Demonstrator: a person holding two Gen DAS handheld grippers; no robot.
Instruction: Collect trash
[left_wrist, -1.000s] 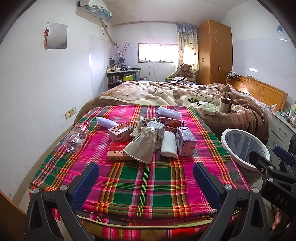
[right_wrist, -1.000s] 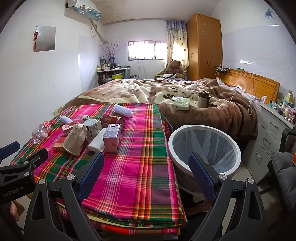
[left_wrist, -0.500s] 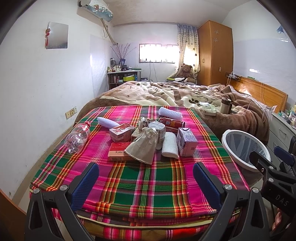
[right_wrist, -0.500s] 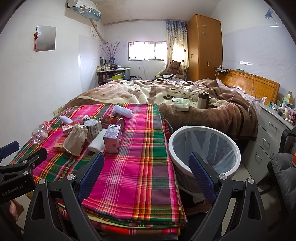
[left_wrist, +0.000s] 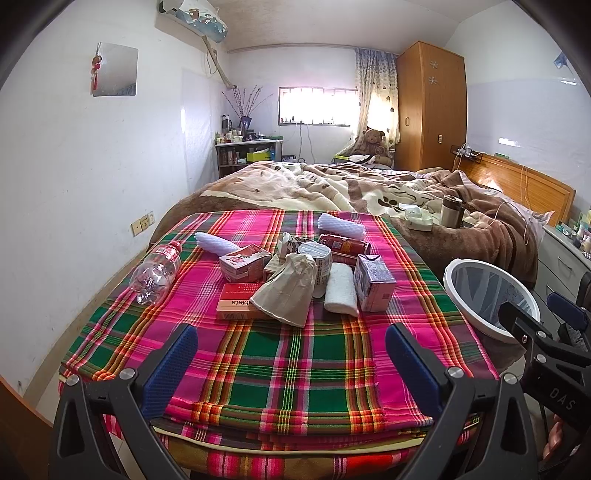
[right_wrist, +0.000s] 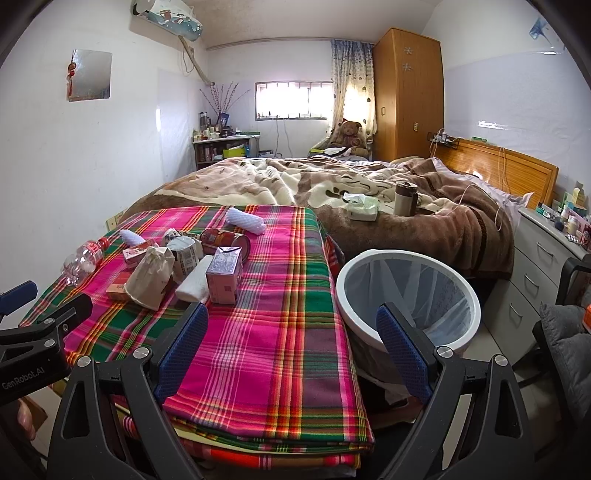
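I see a bedroom through both wrist cameras. My left claw (left_wrist: 291, 365) hangs with its two blue-padded fingers spread wide and nothing between them, above the near edge of a tabletop (left_wrist: 295, 369) covered in a pink, green and red plaid cloth. My right claw (right_wrist: 291, 350) is spread wide as well and holds nothing; it sits over the right edge of the same cloth, with its right finger in front of a white bin (right_wrist: 408, 299).

The trash lies in a loose cluster toward the far middle of the tabletop, well apart from both claws. A clear plastic bottle (left_wrist: 157, 271) lies on its side at the left, apart from the rest. A crumpled brown paper bag (left_wrist: 290, 291) rests at the front of the cluster, overlapping a flat red box (left_wrist: 236, 306). Just to the right lies a rolled white cloth (left_wrist: 341, 291), and beside that stands a small purple carton (left_wrist: 373, 282). Behind the bag is a pink carton (left_wrist: 243, 262), a tin (left_wrist: 317, 258) and a red can (left_wrist: 343, 243) lying on its side. Two white foam sleeves (left_wrist: 341, 226) lie farther back.

The bin stands on the floor beside the right edge of the tabletop, lined with a thin clear bag. Behind it all is a bed (right_wrist: 369, 192) with a brown blanket.
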